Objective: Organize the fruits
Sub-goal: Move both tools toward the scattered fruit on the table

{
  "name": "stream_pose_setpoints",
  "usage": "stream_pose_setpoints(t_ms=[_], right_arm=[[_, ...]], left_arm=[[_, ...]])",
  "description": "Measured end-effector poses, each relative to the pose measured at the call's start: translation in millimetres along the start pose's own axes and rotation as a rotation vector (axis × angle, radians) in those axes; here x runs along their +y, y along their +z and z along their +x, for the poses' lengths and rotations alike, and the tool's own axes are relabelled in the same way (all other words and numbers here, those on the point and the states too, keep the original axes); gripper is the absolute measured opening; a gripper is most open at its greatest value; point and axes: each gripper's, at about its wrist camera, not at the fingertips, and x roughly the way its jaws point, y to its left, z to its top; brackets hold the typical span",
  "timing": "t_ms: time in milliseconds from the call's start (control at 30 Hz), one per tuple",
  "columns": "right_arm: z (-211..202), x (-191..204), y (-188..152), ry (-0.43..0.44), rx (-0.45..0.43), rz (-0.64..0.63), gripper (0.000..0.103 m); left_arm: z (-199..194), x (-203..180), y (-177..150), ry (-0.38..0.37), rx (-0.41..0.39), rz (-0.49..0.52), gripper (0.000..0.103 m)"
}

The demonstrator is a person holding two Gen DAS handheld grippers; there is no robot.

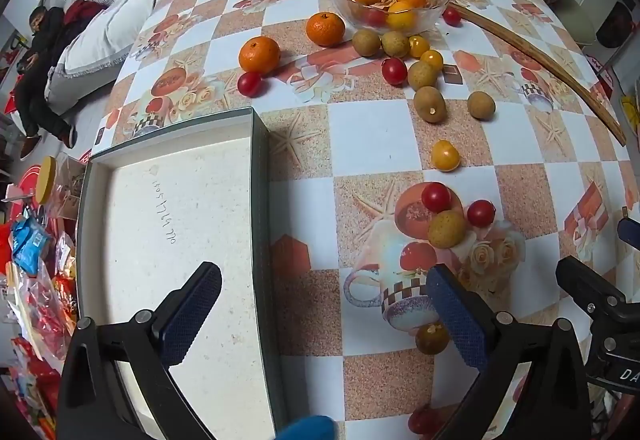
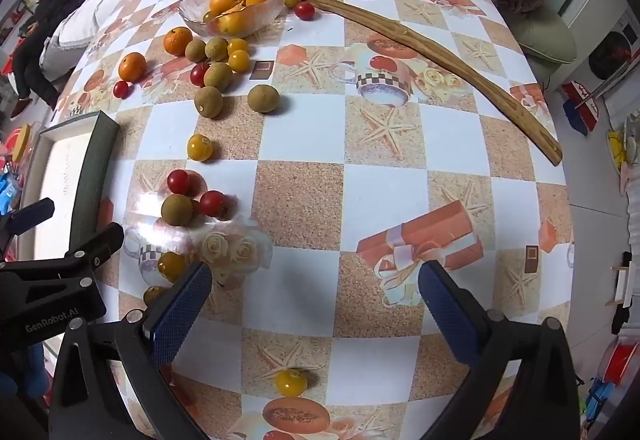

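Left gripper point(image 1: 322, 314): tilted steeply down over tray point(image 1: 262, 199) edge, fingers wide, empty. Right gripper point(image 2: 314, 306): tilted steeply down over desk point(image 2: 384, 195), fingers wide, empty.

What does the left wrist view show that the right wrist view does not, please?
Only the left wrist view shows the full white floor of the shallow grey-rimmed tray, with handwritten digits on it. Only the right wrist view shows a lone yellow cherry tomato near the table's close edge, between the open right tool. Both share the clear glass bowl of fruit, two orange mandarins, the long wooden stick and the open left tool.
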Motion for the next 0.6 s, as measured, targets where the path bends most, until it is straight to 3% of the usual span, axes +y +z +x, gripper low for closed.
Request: stream_pose_setpoints(t_ms=[600], right_arm=[[0, -24, -21, -0.006, -0.007, 0.031, 0.103]], left_arm=[[17, -7, 7, -0.009, 0.050, 0.012, 0.103]])
